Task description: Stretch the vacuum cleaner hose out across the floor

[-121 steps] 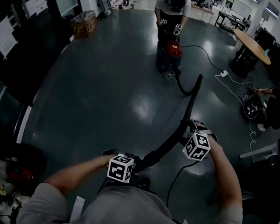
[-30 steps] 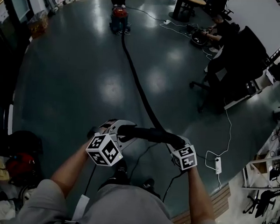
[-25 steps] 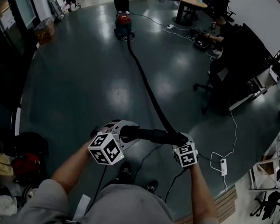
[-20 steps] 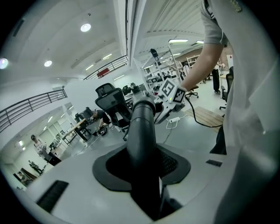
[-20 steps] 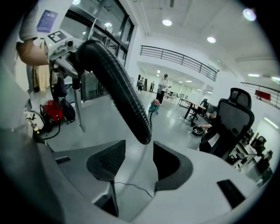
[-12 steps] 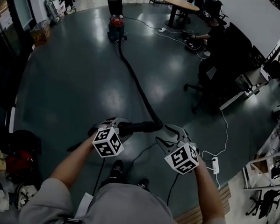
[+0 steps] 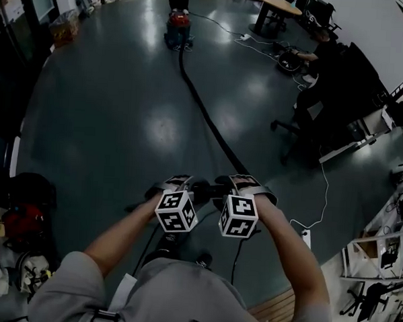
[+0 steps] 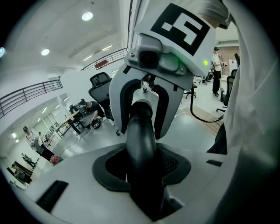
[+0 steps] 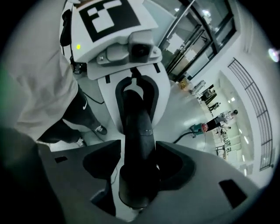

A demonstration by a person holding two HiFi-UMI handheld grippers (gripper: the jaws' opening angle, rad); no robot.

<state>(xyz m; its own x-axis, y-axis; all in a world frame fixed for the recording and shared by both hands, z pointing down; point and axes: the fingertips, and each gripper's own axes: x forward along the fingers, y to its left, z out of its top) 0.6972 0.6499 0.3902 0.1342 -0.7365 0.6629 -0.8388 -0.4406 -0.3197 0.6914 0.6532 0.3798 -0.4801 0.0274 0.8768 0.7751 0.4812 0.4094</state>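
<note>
Finishing the pull-out, by the look of it: holds the end of the hose low at six o'clock, close in front of the body, with the rest laid in a nearly straight line up the floor to the red vacuum cleaner far off at twelve o'clock. Grips the black tube with the left gripper, jaws about half closed and pressed on either side of it. Lets go with the right gripper: jaws opening, standing wide, with the rigid end of the hose between them but seemingly not pinched. Keeps the two grippers facing each other, just beside one another on the same short length of tube.

Judged nearly done, with little slack visible along the run. Next, probably: draw the right gripper clear toward three o'clock, lower the end to the floor with the left, then release there. Calls for a gentle set-down, to avoid spring-back or a kink in the stretched line.
</note>
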